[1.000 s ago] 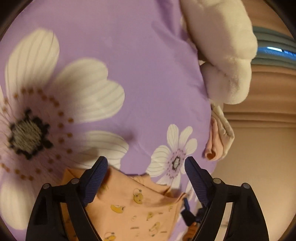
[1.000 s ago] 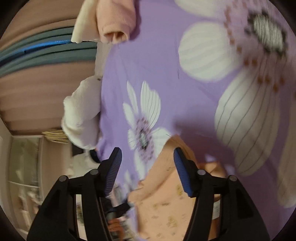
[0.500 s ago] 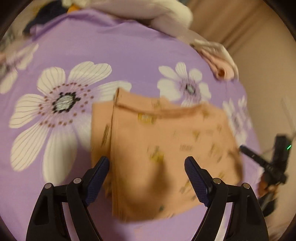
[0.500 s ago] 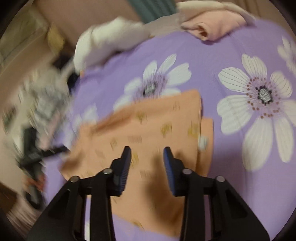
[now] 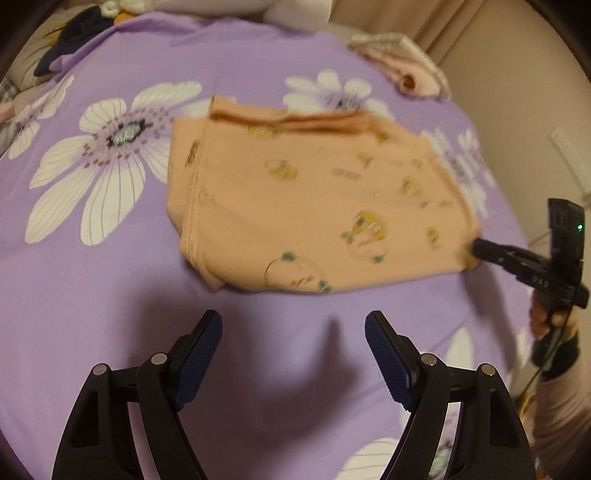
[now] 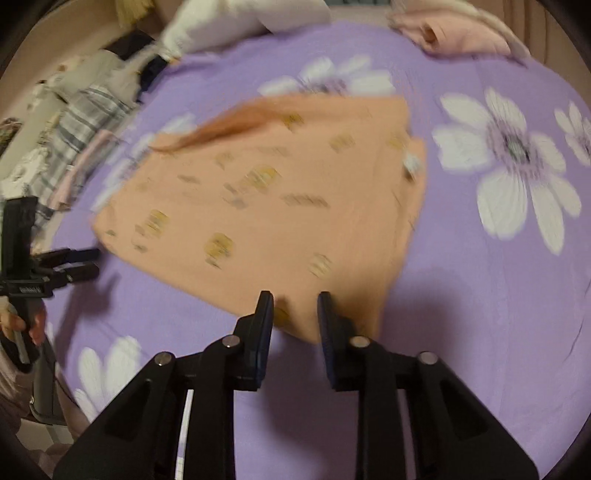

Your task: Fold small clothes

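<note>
A peach printed garment (image 5: 314, 199) lies folded flat on the purple flowered bedsheet (image 5: 110, 295). My left gripper (image 5: 293, 325) hovers over bare sheet just short of the garment's near edge. Its jaws stand wide, closing slightly, with nothing between them. My right gripper (image 6: 295, 299) reaches the garment (image 6: 266, 206) at its near corner. Its jaws are closing to a narrow gap, cloth showing between them, and the pads do not press it. In the left wrist view, the right gripper (image 5: 480, 253) touches the garment's right corner. The left gripper (image 6: 96, 262) shows at the right wrist view's left edge.
A folded pink garment (image 5: 406, 74) lies at the sheet's far edge. A white cushion (image 6: 240, 22) and a pile of plaid and dark clothes (image 6: 74, 129) sit beyond the far left side. A beige wall (image 5: 517, 92) bounds the right.
Both grippers have rolled and drawn back from close over the sheet, and the whole garment now lies ahead of them. The right jaws have narrowed a lot; the left stay wide.
</note>
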A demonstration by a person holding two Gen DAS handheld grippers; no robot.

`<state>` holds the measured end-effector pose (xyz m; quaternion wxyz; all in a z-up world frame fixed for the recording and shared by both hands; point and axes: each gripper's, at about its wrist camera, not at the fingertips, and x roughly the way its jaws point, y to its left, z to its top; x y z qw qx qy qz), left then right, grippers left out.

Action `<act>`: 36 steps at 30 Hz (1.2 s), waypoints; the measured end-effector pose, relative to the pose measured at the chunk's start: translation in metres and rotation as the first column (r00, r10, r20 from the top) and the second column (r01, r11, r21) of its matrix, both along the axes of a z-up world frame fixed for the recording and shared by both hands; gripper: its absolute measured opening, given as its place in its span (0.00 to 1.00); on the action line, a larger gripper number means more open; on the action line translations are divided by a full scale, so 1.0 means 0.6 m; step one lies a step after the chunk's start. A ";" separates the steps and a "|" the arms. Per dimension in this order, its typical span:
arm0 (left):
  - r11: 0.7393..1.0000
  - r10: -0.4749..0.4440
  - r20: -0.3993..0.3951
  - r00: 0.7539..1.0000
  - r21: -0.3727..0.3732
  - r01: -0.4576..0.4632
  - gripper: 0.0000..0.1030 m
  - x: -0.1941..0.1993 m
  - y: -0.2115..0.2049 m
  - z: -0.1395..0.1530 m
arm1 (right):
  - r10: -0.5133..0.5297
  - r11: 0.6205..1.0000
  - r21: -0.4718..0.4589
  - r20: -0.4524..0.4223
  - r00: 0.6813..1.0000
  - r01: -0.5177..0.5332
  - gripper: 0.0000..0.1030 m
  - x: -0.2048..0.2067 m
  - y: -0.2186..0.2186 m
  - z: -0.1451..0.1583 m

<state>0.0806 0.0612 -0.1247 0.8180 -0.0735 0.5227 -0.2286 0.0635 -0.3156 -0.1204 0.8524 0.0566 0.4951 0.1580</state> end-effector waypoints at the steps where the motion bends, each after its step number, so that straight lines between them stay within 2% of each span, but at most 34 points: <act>1: 1.000 0.016 0.005 1.000 -0.027 -0.016 0.78 0.003 0.006 0.006 | 0.026 0.999 0.044 0.025 0.999 -0.027 0.26 0.005 0.011 0.012; 3: 0.995 0.048 0.016 0.999 -0.089 -0.046 0.78 0.014 0.017 0.017 | 0.050 0.994 0.096 0.033 0.998 -0.053 0.25 0.022 0.038 0.019; 6: 0.992 0.090 0.032 0.995 -0.089 -0.087 0.78 0.037 0.018 0.019 | 0.093 0.990 0.104 0.050 0.994 -0.098 0.24 0.088 0.106 0.014; 9: 0.988 0.112 0.018 0.994 -0.109 -0.109 0.78 0.059 0.030 0.016 | 0.141 0.983 0.112 0.026 0.990 -0.143 0.23 0.172 0.182 0.004; 13: 0.985 0.123 -0.004 0.992 -0.126 -0.122 0.78 0.086 0.041 0.008 | 0.204 0.979 0.036 -0.031 0.979 -0.202 0.22 0.267 0.272 -0.025; 15: 0.984 0.126 -0.011 0.992 -0.128 -0.127 0.78 0.096 0.044 0.004 | 0.210 0.978 0.019 -0.047 0.977 -0.209 0.22 0.301 0.293 -0.035; 18: 0.982 0.137 -0.033 0.990 -0.127 -0.140 0.78 0.103 0.052 -0.004 | 0.140 0.989 0.044 0.024 0.990 -0.141 0.23 0.350 0.298 -0.023; 21: 0.980 0.149 -0.055 0.987 -0.123 -0.154 0.78 0.106 0.061 -0.012 | -0.003 0.981 0.193 0.036 0.999 -0.004 0.25 0.378 0.257 -0.009; 22: 0.980 0.152 -0.062 0.986 -0.124 -0.159 0.78 0.106 0.063 -0.015 | -0.029 0.973 0.231 0.050 0.998 0.017 0.25 0.373 0.239 -0.001; 24: 0.978 0.159 -0.071 0.985 -0.128 -0.167 0.78 0.107 0.069 -0.020 | -0.025 0.970 0.241 0.070 0.997 0.008 0.25 0.351 0.217 0.013; 30: 0.968 0.143 -0.124 0.982 -0.192 -0.165 0.78 0.107 0.062 -0.039 | 0.003 0.990 0.141 0.069 0.998 -0.013 0.25 0.216 0.130 0.024; 36: 0.973 0.130 -0.127 0.983 -0.173 -0.151 0.78 0.107 0.043 -0.047 | -0.097 0.993 0.071 0.026 0.995 0.095 0.24 0.074 0.007 -0.010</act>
